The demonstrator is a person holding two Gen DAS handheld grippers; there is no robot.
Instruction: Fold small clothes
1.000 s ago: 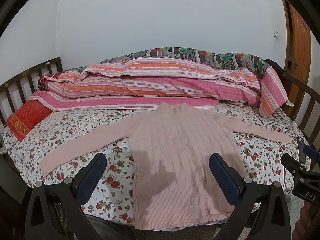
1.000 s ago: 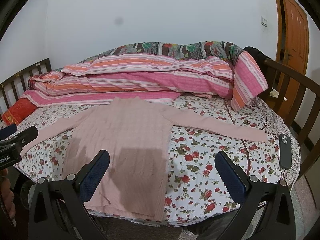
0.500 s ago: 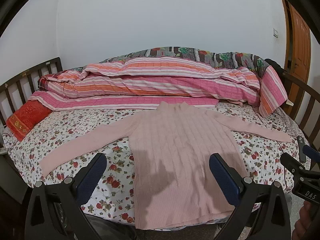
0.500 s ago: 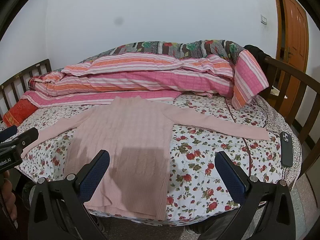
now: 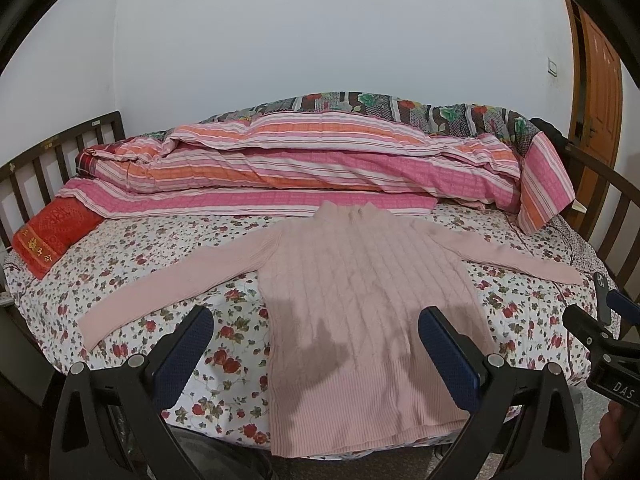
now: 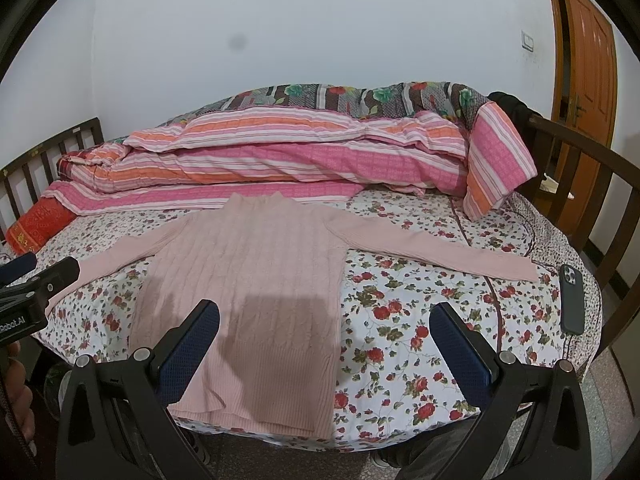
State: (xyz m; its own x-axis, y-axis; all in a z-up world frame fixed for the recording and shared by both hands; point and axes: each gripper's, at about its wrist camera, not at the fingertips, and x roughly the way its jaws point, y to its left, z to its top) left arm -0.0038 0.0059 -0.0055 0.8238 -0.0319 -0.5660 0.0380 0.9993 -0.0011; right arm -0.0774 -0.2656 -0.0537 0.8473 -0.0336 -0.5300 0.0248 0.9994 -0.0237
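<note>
Both sets of jaws are standing wide apart and gripping nothing. The left gripper (image 5: 312,344) is hovering level over the near hem of the pink sweater (image 5: 368,304), fingers pointing toward the collar. The right gripper (image 6: 324,340) is hanging beside it, toward the sweater's right sleeve, one finger over the knit and the other over the floral sheet (image 6: 404,320).

The sweater is lying flat and face up on the sheet, unfolded, both sleeves spread out sideways, hem drooping slightly over the bed's near edge. Its collar is touching the striped quilt (image 5: 304,168) heaped beyond. A dark phone (image 6: 571,298) is lying just past the right cuff.
</note>
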